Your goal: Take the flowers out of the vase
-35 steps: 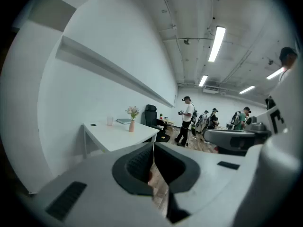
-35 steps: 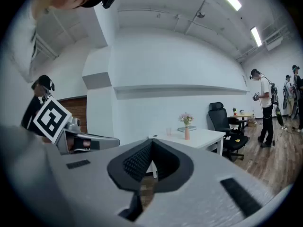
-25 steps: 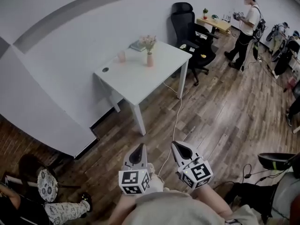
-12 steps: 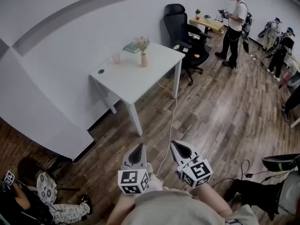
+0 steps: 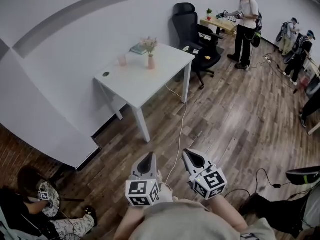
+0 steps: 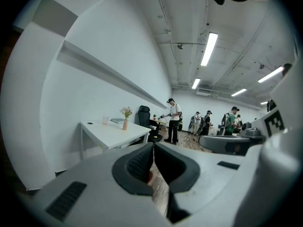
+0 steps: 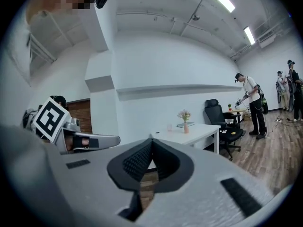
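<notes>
Head view shows the left gripper and right gripper, fingers pressed together and empty, well apart from the flowers in the slim vase on the table, where an unsteadied pull could topple it.

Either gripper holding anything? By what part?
Nothing held. Left gripper and right gripper are both shut and empty; the flowers sit in the vase.

The table is plain white. On it the vase is salmon pink, its flowers paler pink, and the cup by the far edge is pink too (fainter, almost see-through). The book at the far corner is greenish. The floor is streaky brown planks and the chair is black. The left gripper and right gripper are grey with black-and-white square markers.
</notes>
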`<action>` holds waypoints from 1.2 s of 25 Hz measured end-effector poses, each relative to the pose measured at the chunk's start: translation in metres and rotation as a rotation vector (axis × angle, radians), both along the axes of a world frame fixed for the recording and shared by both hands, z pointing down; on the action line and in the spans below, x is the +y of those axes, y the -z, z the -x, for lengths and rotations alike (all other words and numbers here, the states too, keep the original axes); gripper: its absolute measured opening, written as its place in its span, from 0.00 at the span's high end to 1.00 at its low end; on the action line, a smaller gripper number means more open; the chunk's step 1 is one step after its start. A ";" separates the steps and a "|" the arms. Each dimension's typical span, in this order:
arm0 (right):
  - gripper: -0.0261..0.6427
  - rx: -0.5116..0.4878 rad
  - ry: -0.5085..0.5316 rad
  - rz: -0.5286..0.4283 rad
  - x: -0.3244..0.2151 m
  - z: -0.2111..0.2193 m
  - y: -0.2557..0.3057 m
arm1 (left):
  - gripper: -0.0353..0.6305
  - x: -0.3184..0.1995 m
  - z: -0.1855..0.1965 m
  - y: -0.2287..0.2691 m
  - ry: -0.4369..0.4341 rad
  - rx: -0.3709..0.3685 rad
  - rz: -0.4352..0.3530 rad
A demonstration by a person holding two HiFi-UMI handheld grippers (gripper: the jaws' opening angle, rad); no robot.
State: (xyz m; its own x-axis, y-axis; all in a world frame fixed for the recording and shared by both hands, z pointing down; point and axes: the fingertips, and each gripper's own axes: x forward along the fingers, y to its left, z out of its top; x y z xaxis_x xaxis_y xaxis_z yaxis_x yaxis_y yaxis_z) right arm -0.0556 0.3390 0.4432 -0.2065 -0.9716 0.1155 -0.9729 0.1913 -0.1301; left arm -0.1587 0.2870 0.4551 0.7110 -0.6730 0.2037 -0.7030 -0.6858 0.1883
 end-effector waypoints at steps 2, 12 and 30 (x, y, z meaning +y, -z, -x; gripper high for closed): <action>0.96 -0.004 -0.003 0.007 0.000 -0.001 -0.002 | 0.93 0.001 -0.001 -0.001 -0.005 0.000 0.005; 0.94 -0.021 -0.002 0.038 -0.016 -0.008 -0.013 | 0.93 -0.015 -0.012 -0.006 -0.017 0.001 0.010; 0.84 0.018 -0.001 0.055 -0.152 -0.051 -0.020 | 0.86 -0.148 -0.050 -0.019 -0.023 0.015 0.020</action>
State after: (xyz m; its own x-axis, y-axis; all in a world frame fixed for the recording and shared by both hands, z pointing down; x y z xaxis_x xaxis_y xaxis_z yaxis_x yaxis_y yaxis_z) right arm -0.0048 0.1872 0.4631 -0.2030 -0.9639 0.1725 -0.9753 0.1834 -0.1230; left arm -0.1091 0.1388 0.4741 0.7295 -0.6522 0.2060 -0.6839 -0.6979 0.2126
